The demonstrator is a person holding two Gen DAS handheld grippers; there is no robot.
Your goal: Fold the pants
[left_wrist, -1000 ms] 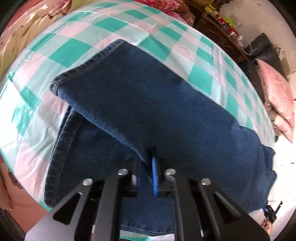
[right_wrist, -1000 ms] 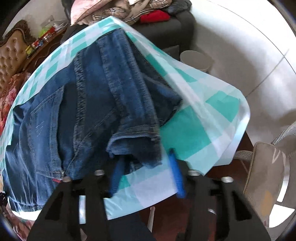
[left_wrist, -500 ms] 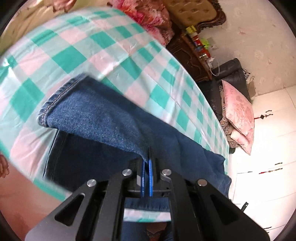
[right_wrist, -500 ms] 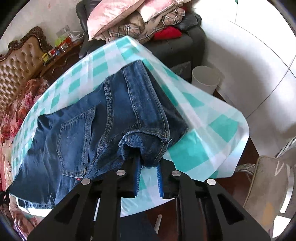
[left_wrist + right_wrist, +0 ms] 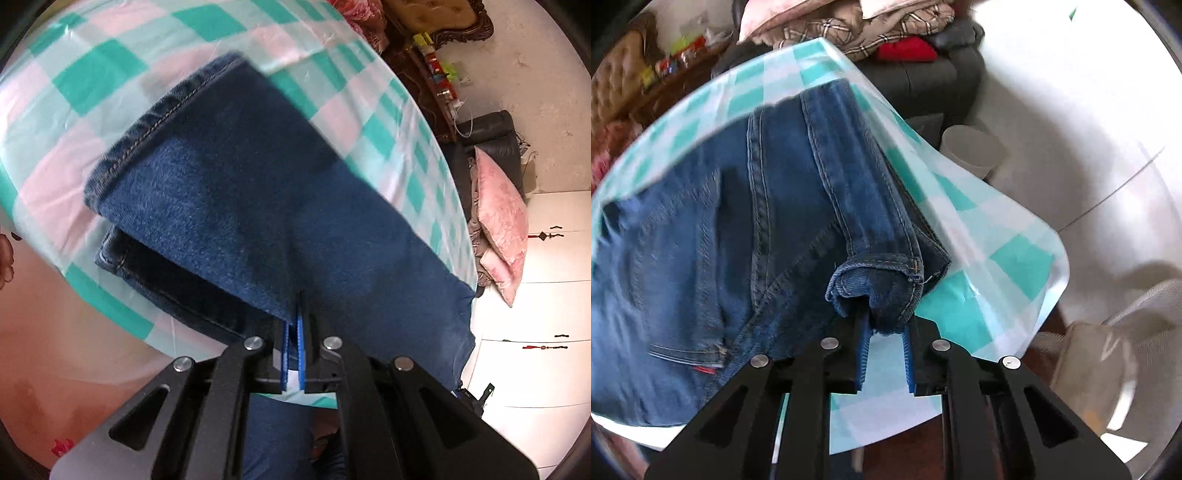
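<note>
Checked tablecloth (image 5: pixel 92 77) covering the table, with blue jeans (image 5: pixel 258 206) spread along it, one leg laid over the other, lengthwise fold apparently complete. Left gripper (image 5: pixel 293 332) clamped on the upper leg's edge; right gripper (image 5: pixel 884 334) pinching a bunched hem (image 5: pixel 882 280). Crosswise folds judged still outstanding.

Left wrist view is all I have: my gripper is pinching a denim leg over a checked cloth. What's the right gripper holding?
Observer: The right gripper is shut on a bunched hem of the jeans.
Operator: Which face of the jeans is up there?
Observer: The seat side; a back pocket with a small red tab shows.
Operator: Anything past that table corner?
Observer: A pale bin stands on the floor beyond the checked cloth.
</note>
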